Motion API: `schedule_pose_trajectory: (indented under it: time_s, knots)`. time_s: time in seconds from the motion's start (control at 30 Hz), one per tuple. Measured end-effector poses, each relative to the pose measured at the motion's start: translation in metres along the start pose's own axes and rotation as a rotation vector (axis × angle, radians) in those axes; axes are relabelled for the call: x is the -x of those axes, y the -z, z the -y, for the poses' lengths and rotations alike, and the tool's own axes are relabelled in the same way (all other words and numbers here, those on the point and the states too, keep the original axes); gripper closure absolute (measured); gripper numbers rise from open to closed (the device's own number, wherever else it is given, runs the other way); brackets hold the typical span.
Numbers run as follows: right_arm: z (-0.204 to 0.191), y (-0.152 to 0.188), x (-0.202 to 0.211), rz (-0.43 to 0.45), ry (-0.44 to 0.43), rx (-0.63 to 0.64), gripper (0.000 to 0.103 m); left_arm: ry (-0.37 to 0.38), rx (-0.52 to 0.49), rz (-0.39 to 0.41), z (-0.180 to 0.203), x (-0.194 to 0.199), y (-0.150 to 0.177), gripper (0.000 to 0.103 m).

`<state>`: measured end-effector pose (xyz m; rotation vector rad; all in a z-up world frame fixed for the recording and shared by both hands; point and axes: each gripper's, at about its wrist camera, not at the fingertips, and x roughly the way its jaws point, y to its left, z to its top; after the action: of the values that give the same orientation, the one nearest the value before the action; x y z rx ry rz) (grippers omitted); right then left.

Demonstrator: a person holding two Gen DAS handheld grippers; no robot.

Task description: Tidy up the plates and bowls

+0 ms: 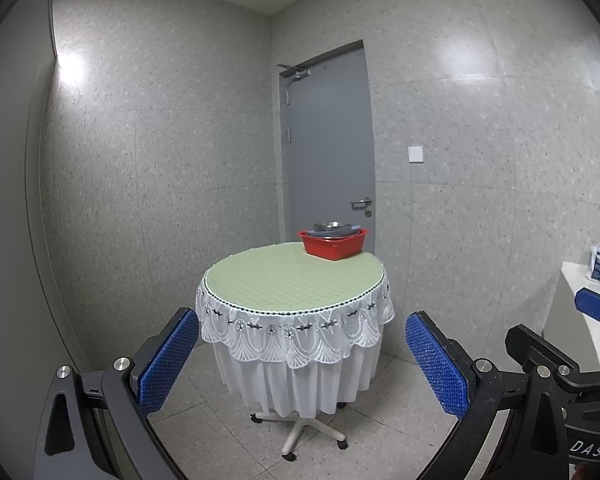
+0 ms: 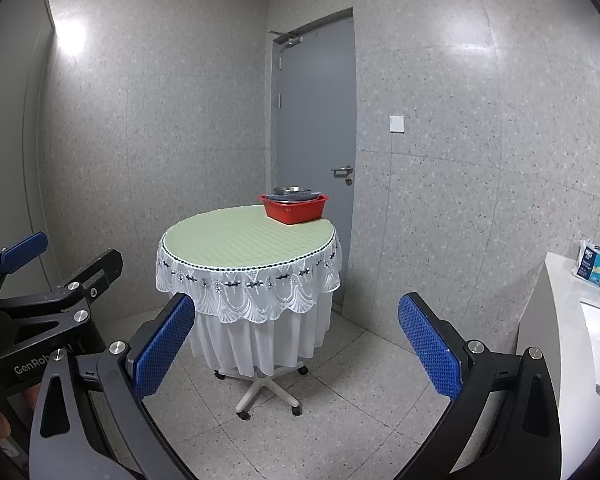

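A red plastic basin (image 1: 333, 243) stands at the far right edge of a round table (image 1: 292, 276) with a green top and white lace skirt. Metal bowls and plates (image 1: 332, 227) are stacked inside it. It also shows in the right wrist view (image 2: 294, 207), with the dishes (image 2: 293, 192) inside. My left gripper (image 1: 302, 336) is open and empty, well short of the table. My right gripper (image 2: 296, 320) is open and empty, also back from the table. Each gripper shows at the edge of the other's view.
A grey door (image 1: 328, 148) stands behind the table. The table rests on a wheeled star base (image 1: 300, 428). A white counter (image 2: 572, 320) with a sink and a blue-and-white packet (image 2: 596, 264) is on the right. Speckled floor tiles lie all around.
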<state>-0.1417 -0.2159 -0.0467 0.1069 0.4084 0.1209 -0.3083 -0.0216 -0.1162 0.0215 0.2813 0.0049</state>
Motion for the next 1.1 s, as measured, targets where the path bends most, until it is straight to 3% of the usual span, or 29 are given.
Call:
schedule_pose_trajectory:
  time_s: [1.1]
  knots:
    - [0.013,-0.003,-0.014,-0.015,-0.005,0.006,0.0,-0.007,-0.002,0.01,0.018,-0.034,0.007,0.001]
